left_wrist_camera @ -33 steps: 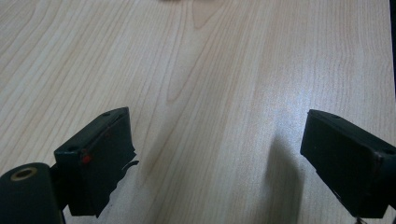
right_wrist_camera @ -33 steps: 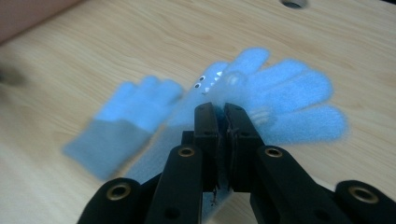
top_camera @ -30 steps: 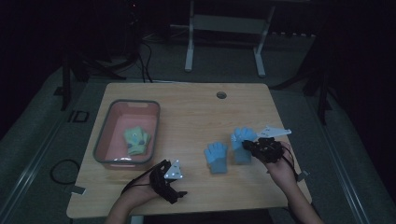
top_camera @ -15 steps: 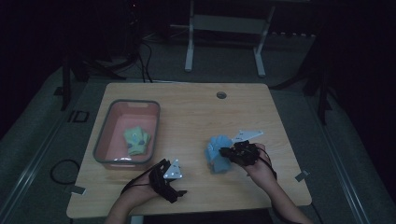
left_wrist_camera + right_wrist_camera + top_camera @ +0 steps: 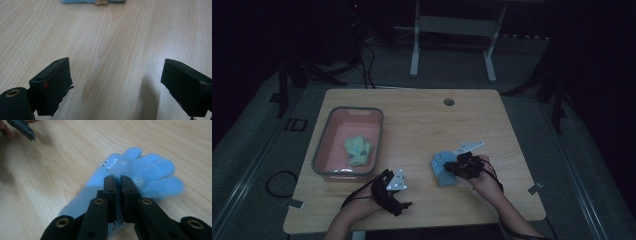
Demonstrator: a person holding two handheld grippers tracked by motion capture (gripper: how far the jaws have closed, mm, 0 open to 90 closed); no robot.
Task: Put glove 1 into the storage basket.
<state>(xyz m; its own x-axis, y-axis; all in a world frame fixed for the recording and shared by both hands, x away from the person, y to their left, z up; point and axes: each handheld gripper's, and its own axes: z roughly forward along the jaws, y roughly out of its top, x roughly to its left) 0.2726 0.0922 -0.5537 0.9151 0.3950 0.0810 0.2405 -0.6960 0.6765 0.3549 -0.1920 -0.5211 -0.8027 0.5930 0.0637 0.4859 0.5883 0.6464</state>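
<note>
High view very dim, surroundings near black; both gripper views bright, near parts soft-focused, slight blur.

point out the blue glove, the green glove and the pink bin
blue glove [image 5: 150, 173], right gripper view, on its fingers
green glove [image 5: 358, 151], high view, on its middle
pink bin [image 5: 323, 147], high view, on its left rim

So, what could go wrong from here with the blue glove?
The right gripper pinches only a thin fold of the blue glove, so it may slip out when lifted. A second blue glove seems to lie beneath it and could drag along. The pink bin is far across the table.
</note>
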